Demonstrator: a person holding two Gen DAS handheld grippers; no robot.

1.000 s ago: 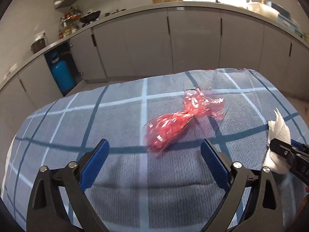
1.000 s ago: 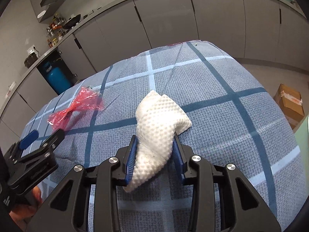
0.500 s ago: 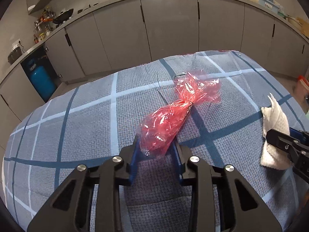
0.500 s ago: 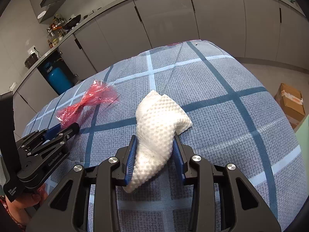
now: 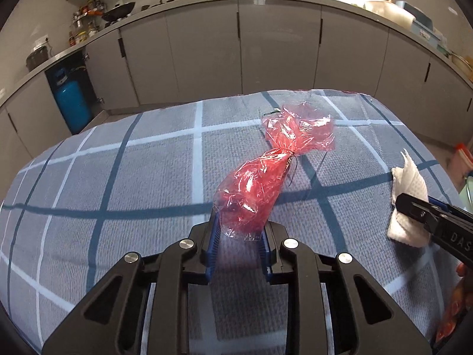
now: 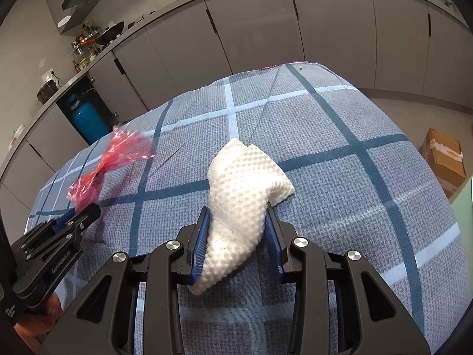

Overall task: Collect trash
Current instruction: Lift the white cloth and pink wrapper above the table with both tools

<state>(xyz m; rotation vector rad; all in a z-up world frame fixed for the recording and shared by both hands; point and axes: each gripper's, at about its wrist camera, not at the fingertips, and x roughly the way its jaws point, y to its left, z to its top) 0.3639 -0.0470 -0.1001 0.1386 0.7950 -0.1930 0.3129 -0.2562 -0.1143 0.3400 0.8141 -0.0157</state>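
Left wrist view: your left gripper [image 5: 240,232] is closing its jaws on the near end of the red cellophane wrapper [image 5: 266,177], which lies mid-cloth on the checked tablecloth [image 5: 118,177]. The film is thin and slick; if you lift before the pads bite fully, it may slide out. A second ago these jaws stood wide with the wrapper lying ahead of them, untouched.

Right wrist view: your right gripper [image 6: 236,236] pinches the white paper towel [image 6: 242,195] at its near end, the far part resting on the cloth. Only a loose fold is caught, so a quick swing could shake it free. This grip looks unchanged from before.
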